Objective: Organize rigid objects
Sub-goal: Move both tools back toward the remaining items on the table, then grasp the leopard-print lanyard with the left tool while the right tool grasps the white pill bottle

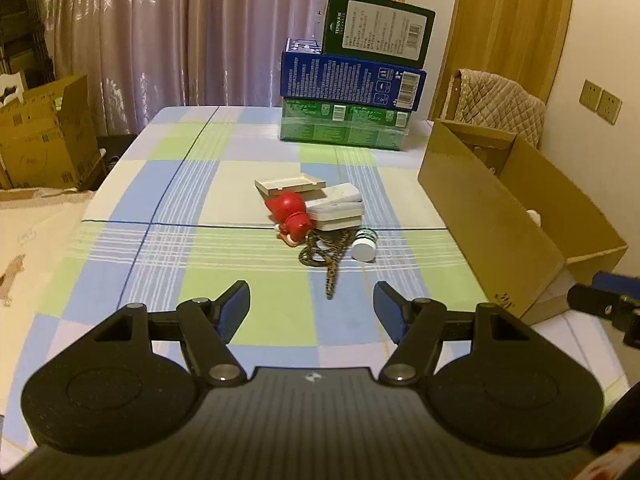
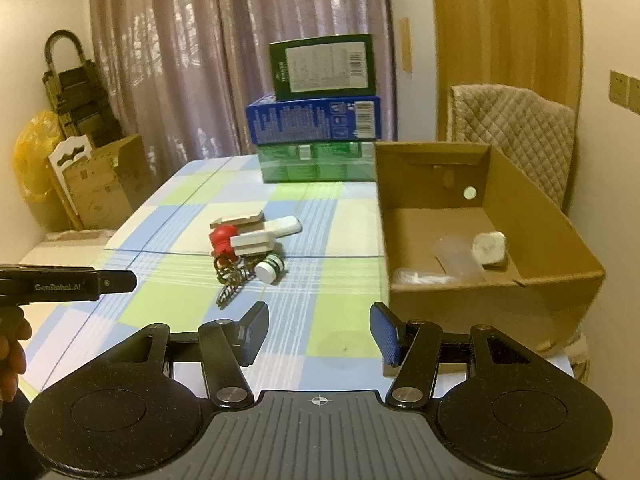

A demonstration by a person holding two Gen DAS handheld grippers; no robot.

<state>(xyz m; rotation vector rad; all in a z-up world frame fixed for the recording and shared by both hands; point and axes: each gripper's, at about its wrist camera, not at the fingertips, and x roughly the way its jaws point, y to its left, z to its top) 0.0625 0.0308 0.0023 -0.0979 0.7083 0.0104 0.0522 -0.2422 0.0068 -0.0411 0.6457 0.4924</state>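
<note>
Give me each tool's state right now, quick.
Left tool: open, holding nothing.
Right tool: open, holding nothing.

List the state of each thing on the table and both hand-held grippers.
Left hand-held gripper: open, empty.
Right hand-held gripper: open, empty.
Cardboard box: open-topped, few items inside.
White-capped bottle: lying on its side.
Red toy: tipped over.
Stacked cartons: closed.

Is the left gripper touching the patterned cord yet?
Apart. The left wrist view shows bare tablecloth between the open left gripper and the patterned cord's near end.
</note>
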